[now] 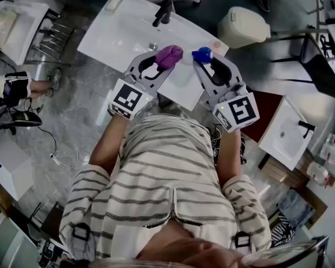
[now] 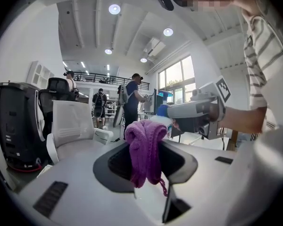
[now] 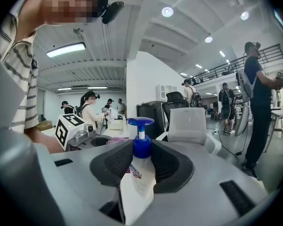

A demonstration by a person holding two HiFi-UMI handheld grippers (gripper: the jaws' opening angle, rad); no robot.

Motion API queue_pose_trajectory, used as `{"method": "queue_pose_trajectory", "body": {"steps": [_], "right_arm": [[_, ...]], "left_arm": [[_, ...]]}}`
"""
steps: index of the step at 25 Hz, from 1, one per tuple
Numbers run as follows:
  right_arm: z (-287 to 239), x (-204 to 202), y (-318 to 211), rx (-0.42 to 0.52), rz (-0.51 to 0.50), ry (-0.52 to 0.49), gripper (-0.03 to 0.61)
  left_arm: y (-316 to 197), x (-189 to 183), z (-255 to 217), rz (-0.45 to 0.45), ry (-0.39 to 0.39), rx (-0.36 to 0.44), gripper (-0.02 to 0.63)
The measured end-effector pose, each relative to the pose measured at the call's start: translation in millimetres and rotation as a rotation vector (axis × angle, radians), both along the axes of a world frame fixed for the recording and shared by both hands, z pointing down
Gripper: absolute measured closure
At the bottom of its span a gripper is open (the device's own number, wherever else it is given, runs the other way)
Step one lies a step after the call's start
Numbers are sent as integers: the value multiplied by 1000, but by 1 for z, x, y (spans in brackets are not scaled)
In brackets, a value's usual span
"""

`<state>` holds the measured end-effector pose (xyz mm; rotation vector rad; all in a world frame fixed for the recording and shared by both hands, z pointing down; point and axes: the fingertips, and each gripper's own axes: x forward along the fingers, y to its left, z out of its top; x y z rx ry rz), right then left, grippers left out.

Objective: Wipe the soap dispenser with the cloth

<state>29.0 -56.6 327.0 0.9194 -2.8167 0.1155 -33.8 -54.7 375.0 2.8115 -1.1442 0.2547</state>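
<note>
Soap dispenser (image 3: 137, 182): pale translucent bottle with printed label and blue pump top, clamped upright in right tongs (image 3: 141, 159), above the near corner of the washbasin (image 1: 128, 29). Purple knitted cloth (image 2: 145, 140), bunched and drooping, pinched in left tongs (image 2: 145, 166), over that same near corner. Washbasin white, with black tap (image 1: 163, 13) at its far side. Grey marbled floor (image 1: 84, 116) around the washbasin, beige bin (image 1: 243, 27) to its right. Round ceiling lights (image 3: 167, 12) overhead.

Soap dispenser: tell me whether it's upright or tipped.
Upright: the soap dispenser stands clamped in the right gripper, blue pump on top.
</note>
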Motion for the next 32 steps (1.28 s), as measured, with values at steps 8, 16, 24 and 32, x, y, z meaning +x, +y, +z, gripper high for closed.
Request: {"method": "queue_pose_trajectory", "body": {"steps": [8,16,24,32], "right_arm": [[-6,0,13,24,-105,-14,445],[-11,-12,31,27,-212,-40,445],[-10,-21,51,10,-301,-43,445],[-15,-23,62,0,-356,-73,445]], "left_arm": [[3,5,-3,204,-68,40,482],[6,10,-3,423,-80,62,482],[13,18,3,581,-85,40,483],[18,26,7,656,-61,22,485]]}}
